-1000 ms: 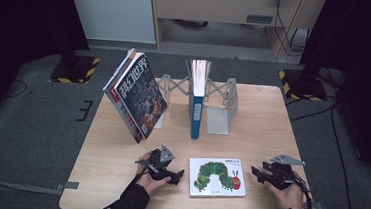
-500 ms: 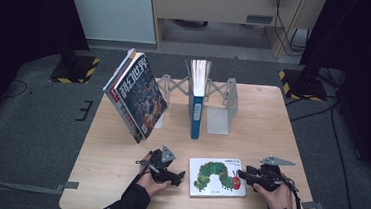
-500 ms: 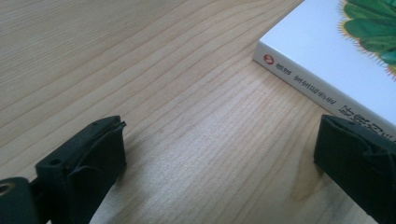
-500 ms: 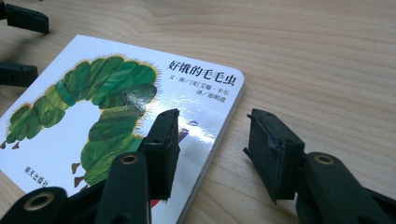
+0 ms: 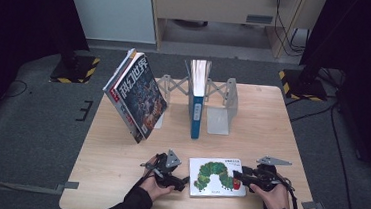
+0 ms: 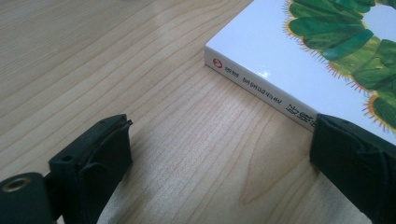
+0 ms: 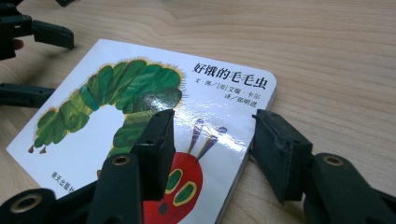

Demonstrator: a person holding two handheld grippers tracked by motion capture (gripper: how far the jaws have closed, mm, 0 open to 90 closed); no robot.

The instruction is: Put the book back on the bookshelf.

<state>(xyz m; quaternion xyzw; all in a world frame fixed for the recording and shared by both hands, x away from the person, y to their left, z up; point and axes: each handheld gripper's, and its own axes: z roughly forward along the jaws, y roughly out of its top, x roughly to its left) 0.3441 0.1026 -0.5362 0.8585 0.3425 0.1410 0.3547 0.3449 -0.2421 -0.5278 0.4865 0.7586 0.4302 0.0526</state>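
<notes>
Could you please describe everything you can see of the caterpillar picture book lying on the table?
The caterpillar picture book is a thick white board book with a glossy cover showing a green caterpillar with a red head and black Chinese title text. It lies flat, cover up, closed, near the front edge of the wooden table. The right gripper straddles its edge, one jaw over the cover, one beside it. The left gripper is open at its spine side.

Left tongs [image 5: 181, 180]: black, grey three-cornered plate on top, thin cable trailing. Right tongs [image 5: 238, 176]: same black build, same grey plate. Jaws blocky, matte black pads, brass-ringed screw holes at the arms. Person wears dark sleeves [image 5: 130, 205].
</notes>
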